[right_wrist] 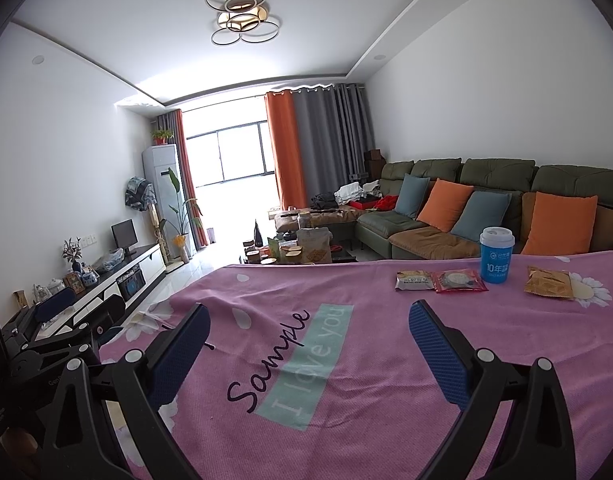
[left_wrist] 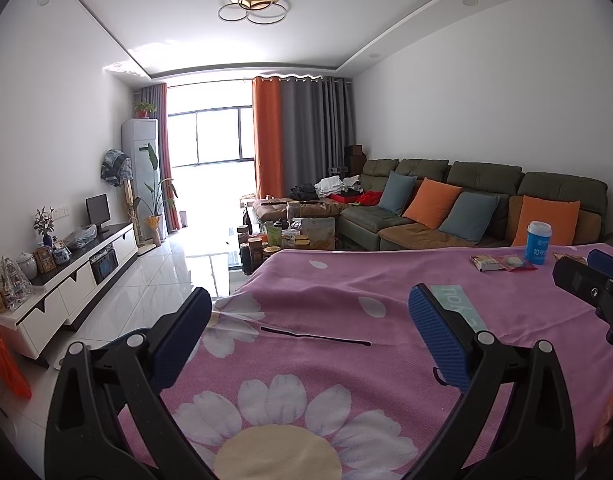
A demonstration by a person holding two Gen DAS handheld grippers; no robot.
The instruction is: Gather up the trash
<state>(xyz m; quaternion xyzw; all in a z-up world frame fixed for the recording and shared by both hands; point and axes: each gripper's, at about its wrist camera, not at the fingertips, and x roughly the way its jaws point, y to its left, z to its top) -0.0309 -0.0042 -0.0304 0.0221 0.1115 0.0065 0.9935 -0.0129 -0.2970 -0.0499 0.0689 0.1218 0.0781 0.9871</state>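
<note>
A table under a pink flowered cloth [right_wrist: 346, 400] carries the trash at its far right: a blue paper cup [right_wrist: 496, 255], a grey snack wrapper [right_wrist: 413, 280], a red wrapper [right_wrist: 459, 281] and a brown wrapper [right_wrist: 548, 283]. The cup [left_wrist: 537, 242] and wrappers [left_wrist: 502, 263] also show in the left wrist view. My right gripper [right_wrist: 310, 320] is open and empty over the cloth's lettering, well short of the wrappers. My left gripper [left_wrist: 310, 304] is open and empty over the table's left part. A thin dark stick [left_wrist: 316, 336] lies on the cloth between its fingers.
A green sofa with orange and blue cushions [right_wrist: 486, 200] stands behind the table. A cluttered coffee table [right_wrist: 298, 252] is straight ahead. A white TV cabinet [left_wrist: 66, 280] lines the left wall. An orange bag [left_wrist: 6, 364] hangs at the far left.
</note>
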